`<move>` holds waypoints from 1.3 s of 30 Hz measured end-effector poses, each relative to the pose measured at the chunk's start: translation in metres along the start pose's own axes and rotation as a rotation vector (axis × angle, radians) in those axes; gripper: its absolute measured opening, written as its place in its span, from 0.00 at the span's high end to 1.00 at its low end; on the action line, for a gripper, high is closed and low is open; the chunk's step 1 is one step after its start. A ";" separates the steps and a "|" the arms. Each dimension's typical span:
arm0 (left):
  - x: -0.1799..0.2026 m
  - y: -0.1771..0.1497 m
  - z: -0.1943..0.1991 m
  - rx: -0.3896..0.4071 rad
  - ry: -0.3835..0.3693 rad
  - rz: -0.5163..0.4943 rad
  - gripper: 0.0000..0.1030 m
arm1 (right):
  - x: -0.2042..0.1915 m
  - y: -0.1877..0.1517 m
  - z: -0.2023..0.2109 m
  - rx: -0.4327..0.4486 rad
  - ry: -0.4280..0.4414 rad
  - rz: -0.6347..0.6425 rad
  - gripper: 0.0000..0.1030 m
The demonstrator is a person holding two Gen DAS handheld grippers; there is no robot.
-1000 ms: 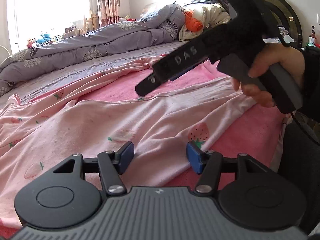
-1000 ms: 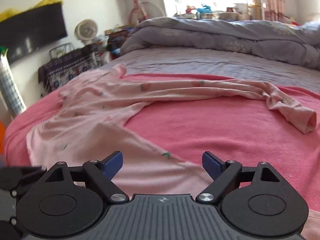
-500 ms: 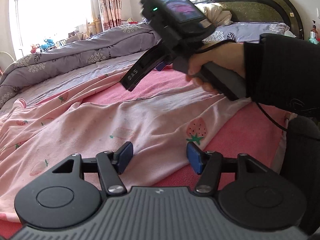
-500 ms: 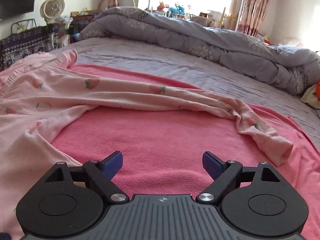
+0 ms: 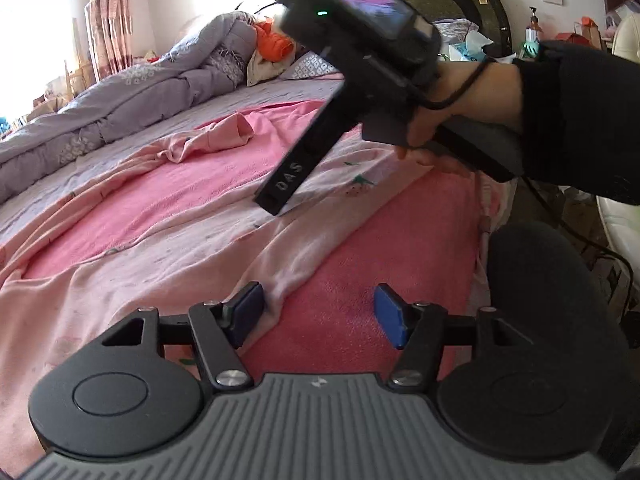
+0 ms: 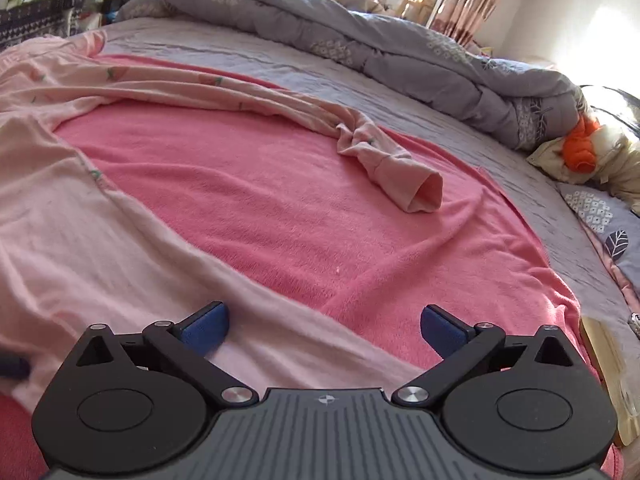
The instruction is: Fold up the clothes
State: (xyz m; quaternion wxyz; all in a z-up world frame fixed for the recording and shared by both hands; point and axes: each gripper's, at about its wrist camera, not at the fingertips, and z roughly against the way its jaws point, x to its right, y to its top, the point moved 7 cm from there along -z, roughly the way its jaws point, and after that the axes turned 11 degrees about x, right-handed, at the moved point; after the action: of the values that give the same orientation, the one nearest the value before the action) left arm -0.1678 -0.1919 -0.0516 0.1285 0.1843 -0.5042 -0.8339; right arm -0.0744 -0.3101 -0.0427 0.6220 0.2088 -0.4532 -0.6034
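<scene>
Hovering both grippers over the pink garment (image 6: 80, 240) on the bed, left gripper (image 5: 318, 314) and right gripper (image 6: 324, 326) both spread wide, holding nothing. Fabric's thin and floppy, so I'd pinch the sleeve cuff (image 6: 424, 194) ahead of the right one.

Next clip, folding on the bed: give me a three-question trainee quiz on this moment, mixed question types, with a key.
1. True or false: the left gripper is open and grips nothing.
2. The cuff of the pink sleeve lies on: A) the pink blanket B) the grey quilt C) the pillow.
3. Fill in: the orange item lies near the ____ of the bed.

Key
1. True. The right gripper is open too.
2. A
3. Head
</scene>
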 end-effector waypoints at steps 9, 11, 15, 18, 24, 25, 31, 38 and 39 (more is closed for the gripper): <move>0.003 0.001 0.014 0.005 -0.058 -0.002 0.36 | 0.025 0.025 -0.015 0.082 0.022 -0.152 0.09; -0.002 0.001 0.017 0.013 -0.057 0.014 0.36 | 0.020 0.028 0.018 0.146 0.170 -0.161 0.22; -0.006 -0.004 0.013 0.008 -0.043 0.028 0.35 | -0.007 0.017 0.053 0.133 0.315 -0.081 0.32; -0.004 -0.004 0.013 0.010 -0.035 0.019 0.35 | -0.024 0.009 0.048 0.087 0.312 -0.029 0.37; -0.002 -0.005 0.015 0.015 -0.030 0.014 0.34 | -0.025 0.000 0.024 0.049 0.292 -0.170 0.50; -0.002 -0.006 0.015 0.017 -0.031 0.015 0.33 | -0.025 -0.001 0.023 0.048 0.287 -0.178 0.51; -0.003 -0.004 0.017 0.025 -0.034 0.028 0.32 | -0.040 0.000 0.033 0.082 0.239 -0.145 0.88; -0.006 0.009 0.026 0.068 -0.051 0.038 0.32 | -0.034 0.014 0.031 0.135 0.179 -0.168 0.93; -0.006 0.013 0.027 0.081 -0.053 0.033 0.32 | -0.034 0.016 0.028 0.136 0.173 -0.169 0.93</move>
State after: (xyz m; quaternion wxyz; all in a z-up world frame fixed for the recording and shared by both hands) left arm -0.1739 -0.1742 -0.0275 0.1211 0.1590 -0.5439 -0.8150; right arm -0.0837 -0.2666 -0.0264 0.5903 0.3392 -0.4184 -0.6012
